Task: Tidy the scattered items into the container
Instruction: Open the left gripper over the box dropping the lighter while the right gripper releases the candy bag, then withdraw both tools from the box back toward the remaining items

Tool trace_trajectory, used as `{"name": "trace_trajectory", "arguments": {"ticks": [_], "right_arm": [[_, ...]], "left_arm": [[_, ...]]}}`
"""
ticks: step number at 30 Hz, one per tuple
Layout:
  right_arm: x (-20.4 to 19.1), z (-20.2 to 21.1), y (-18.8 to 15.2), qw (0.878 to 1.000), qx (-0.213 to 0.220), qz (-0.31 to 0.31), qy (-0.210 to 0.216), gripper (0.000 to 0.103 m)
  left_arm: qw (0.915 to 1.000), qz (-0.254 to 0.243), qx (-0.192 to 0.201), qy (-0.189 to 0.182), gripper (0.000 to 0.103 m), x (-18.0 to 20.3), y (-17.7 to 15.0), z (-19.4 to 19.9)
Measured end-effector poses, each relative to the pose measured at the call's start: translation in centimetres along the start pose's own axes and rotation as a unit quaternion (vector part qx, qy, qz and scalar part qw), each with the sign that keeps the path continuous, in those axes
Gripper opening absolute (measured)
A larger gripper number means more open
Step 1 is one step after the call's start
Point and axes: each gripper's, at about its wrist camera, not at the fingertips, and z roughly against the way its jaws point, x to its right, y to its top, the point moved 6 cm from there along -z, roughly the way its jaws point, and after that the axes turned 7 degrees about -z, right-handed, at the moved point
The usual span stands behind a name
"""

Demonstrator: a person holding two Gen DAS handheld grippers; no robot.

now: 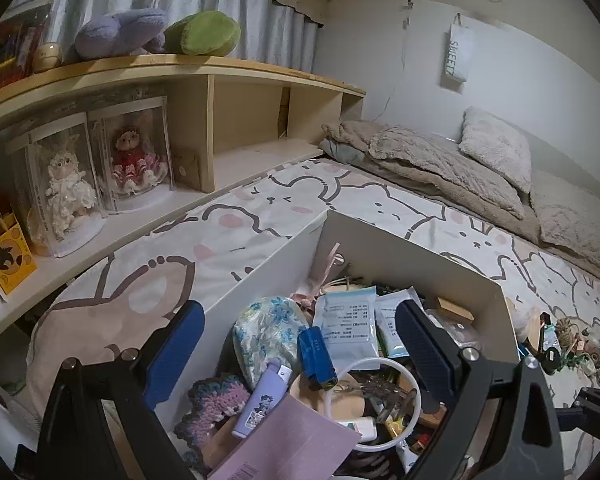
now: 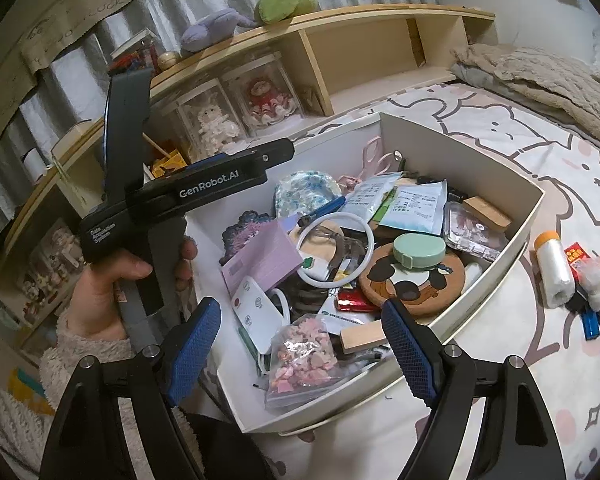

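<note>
left wrist view first, where we see, going left to right, a wooden shelf (image 1: 172,68) with two boxed dolls (image 1: 100,176) under it and plush toys on top; below it the patterned bedsheet (image 1: 236,224); then our left gripper (image 1: 300,348) with its blue pads spread wide apart and nothing between them, hovering over the white container (image 1: 384,240); inside the container we make out a floral pouch (image 1: 268,328), a purple lighter (image 1: 262,404), a blue cartridge (image 1: 316,356), white sachets (image 1: 348,320) and a white ring (image 1: 380,404); past the container's right wall a few scattered items (image 1: 572,344) lie on the sheet, too small for us to name; beige blankets (image 1: 452,168) are piled at the far end of the bed.

right wrist view: at the left our left hand (image 2: 112,292) grips the black handle of the other tool, whose jaws reach over the container (image 2: 536,216); our right gripper (image 2: 300,344) is also wide open and holds nothing, poised above the container's near edge; between its pads we see a clear bag of pink bits (image 2: 300,356); further in lie a purple card (image 2: 260,260), a round cork coaster (image 2: 412,280) with a mint green case (image 2: 418,250) on top; to the right, outside the container on the sheet, rest a roll of clear bags (image 2: 554,268), a red packet (image 2: 576,258) just beside it and a blue lighter (image 2: 590,326) near the edge.
</note>
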Motion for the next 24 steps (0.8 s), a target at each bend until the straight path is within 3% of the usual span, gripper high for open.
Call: {"name": "trace_trajectory", "arguments": {"ticks": [9, 11, 12, 13, 14, 24], "right_arm": [[0.6, 1.0, 0.7, 1.000, 0.023, -0.005, 0.002, 0.083], [0.8, 1.2, 0.8, 1.000, 0.029, -0.005, -0.001, 0.083], [0.9, 1.3, 0.9, 0.999, 0.032, -0.004, -0.005, 0.086], [1.0, 1.4, 1.0, 0.999, 0.039, -0.002, -0.014, 0.097], [1.1, 1.5, 1.2, 0.999, 0.045, 0.000, -0.021, 0.103], [1.6, 1.7, 1.4, 0.998, 0.056, 0.006, -0.041, 0.103]], "left_arm": [[1.0000, -0.007, 0.001, 0.001, 0.097, 0.6, 0.3, 0.4], [0.9999, -0.013, -0.001, 0.006, 0.103, 0.9, 0.3, 0.5], [0.9998, -0.016, -0.002, 0.011, 0.103, 0.9, 0.3, 0.5], [0.9997, -0.019, -0.003, 0.016, 0.103, 1.0, 0.3, 0.5], [0.9994, -0.024, -0.006, 0.025, 0.103, 1.1, 0.3, 0.5], [0.9983, -0.040, -0.006, 0.041, 0.103, 1.6, 0.5, 0.7]]}}
